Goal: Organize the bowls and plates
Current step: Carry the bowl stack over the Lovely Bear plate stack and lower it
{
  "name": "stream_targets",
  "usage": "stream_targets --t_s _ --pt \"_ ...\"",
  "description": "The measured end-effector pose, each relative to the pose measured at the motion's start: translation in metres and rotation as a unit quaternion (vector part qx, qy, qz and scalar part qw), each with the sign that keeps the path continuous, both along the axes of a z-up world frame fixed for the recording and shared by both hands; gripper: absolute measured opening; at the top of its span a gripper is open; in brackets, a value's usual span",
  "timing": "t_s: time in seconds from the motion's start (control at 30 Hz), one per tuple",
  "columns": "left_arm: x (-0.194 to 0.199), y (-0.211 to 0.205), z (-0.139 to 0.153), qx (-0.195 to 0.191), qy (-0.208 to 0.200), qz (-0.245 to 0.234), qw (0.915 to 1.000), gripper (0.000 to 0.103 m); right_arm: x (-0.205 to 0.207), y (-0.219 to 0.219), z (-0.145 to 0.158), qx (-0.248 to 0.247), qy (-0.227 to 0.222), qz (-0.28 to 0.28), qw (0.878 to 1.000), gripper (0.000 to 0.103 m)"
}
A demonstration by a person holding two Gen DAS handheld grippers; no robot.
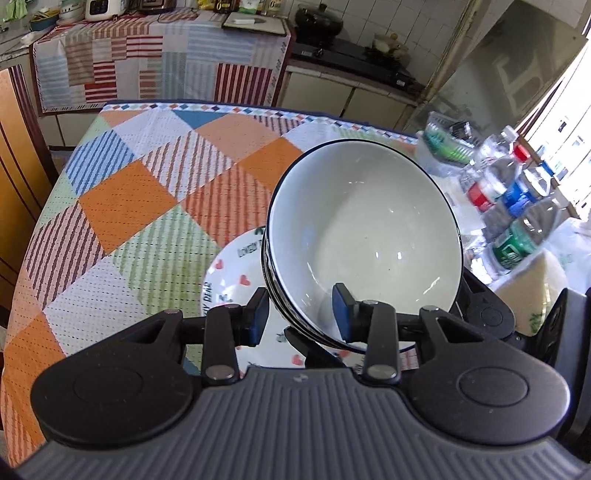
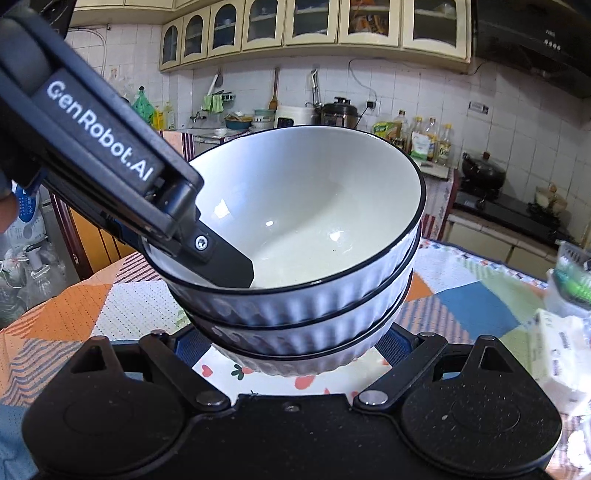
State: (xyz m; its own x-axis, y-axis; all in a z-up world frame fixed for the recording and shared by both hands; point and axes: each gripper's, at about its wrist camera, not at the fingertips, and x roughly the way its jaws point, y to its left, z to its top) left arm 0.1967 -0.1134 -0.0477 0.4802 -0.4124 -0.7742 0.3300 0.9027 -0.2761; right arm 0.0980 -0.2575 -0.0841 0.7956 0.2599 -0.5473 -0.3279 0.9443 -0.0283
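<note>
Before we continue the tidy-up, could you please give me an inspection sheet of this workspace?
Surface: table under a patchwork tablecloth.
Job's things: stack of three bowls, tilted, off the table; heart-print plate lying below it.
Clutter: plastic bottles and a tissue pack at the table's edge.
Grippers: left gripper clamps the stack's rim, one finger inside; right gripper straddles the stack's base, contact hidden.
Cables: nothing seen at the table.
Surroundings: kitchen; black pot on the stove, wall cupboards.
</note>
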Motion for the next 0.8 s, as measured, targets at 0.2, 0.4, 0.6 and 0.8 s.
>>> stream_targets --t_s 0.2,0.4,0.6,0.8 --pt "0.009 0.003 -0.020 0.016 0.014 -0.001 0.9998 0.035 0.010 0.009 -0.015 0.016 0.023 -0.012 1.000 0.095" --pt "0.013 0.000 -0.044 0.033 0.028 -0.010 0.9990 0.035 0.011 0.016 -0.037 0.024 0.053 -0.024 0.998 0.095" --pt "0.015 -0.003 -0.057 0.041 0.033 -0.017 0.9985 0.035 0.010 0.016 -0.051 0.025 0.068 -0.031 0.997 0.095" --pt "0.015 -0.006 -0.063 0.040 0.030 -0.014 0.9987 0.035 0.011 0.015 -0.058 0.013 0.067 -0.033 0.997 0.095"
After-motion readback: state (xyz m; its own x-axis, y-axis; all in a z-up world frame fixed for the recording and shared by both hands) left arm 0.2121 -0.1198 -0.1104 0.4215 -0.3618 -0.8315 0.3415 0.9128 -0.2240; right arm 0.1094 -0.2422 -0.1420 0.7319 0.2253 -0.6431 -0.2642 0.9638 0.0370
